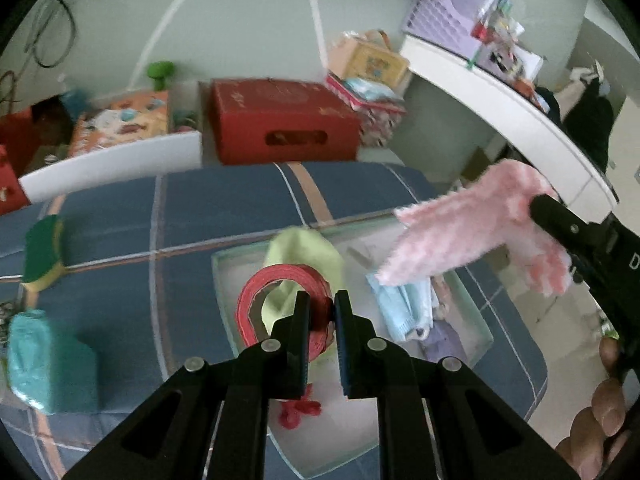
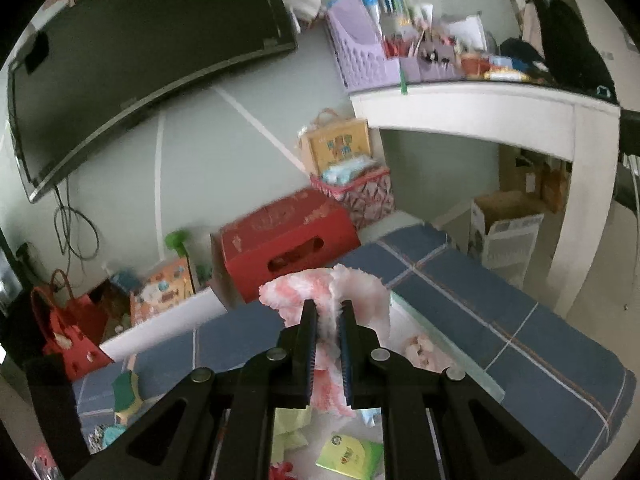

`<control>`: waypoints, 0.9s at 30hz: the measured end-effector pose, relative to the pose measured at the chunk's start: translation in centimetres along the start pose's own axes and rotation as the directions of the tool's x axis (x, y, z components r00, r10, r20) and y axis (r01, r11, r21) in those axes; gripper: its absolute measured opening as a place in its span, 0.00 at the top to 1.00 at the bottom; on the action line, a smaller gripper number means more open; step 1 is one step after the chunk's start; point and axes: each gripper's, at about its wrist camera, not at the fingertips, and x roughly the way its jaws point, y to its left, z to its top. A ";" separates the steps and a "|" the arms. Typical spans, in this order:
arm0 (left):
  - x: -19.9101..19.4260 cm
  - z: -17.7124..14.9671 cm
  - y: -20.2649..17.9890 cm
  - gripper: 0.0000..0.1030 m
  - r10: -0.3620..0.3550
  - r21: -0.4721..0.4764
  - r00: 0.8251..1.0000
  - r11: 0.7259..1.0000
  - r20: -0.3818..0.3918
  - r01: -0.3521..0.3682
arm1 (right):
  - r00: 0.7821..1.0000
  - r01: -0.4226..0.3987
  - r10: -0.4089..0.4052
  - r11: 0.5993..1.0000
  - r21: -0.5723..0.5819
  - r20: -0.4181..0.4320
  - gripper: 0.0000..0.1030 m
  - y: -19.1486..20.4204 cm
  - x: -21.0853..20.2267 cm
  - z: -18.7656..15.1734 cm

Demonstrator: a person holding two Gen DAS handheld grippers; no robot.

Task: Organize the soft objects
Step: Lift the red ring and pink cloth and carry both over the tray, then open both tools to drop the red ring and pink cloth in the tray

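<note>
Clamped in my left tool (image 1: 322,312) was the red ribbon roll (image 1: 280,304), over the clear bin (image 1: 476,320); my right tool (image 2: 328,320) pinched the pink cloth (image 2: 352,292) aloft. Lowering both gently seemed best.

The left wrist camera sits just behind its claw (image 1: 322,308) and looks forward and down along the fingers at a clear bin (image 1: 476,320) on the blue bed (image 1: 200,208), close over it. The right claw (image 1: 538,204) enters this view from the right edge. The right wrist camera sits behind its own claw (image 2: 329,316), held higher and tilted up more, so it faces the wall, a TV (image 2: 140,48) and a white shelf (image 2: 472,108), with the bed below. Both views share the red box (image 1: 280,120) (image 2: 284,240), the purple basket (image 1: 444,12) (image 2: 364,56), the shelf, the bed and the pink cloth (image 1: 468,232) (image 2: 360,284).
</note>
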 end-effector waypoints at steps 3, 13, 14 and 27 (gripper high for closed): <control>1.9 -0.5 -0.3 0.88 -0.015 0.008 0.999 1.000 -0.032 0.015 | 0.996 0.031 -0.032 0.999 -0.009 -0.084 0.89 -0.2 2.2 -0.7; 5.1 -1.6 -0.1 0.88 -0.023 0.013 0.995 1.000 -0.095 0.024 | 0.945 0.106 -0.113 0.994 -0.037 -0.308 0.86 -1.1 7.0 -3.6; 5.3 -1.7 -0.1 0.88 -0.023 0.012 0.995 1.000 -0.102 0.024 | 0.934 0.118 -0.125 0.992 -0.039 -0.334 0.86 -1.2 7.5 -4.0; 3.6 -0.8 1.1 0.38 0.026 -0.033 0.995 0.999 -0.098 -0.029 | 0.933 0.122 -0.128 0.992 -0.038 -0.336 0.60 -1.1 6.6 -3.4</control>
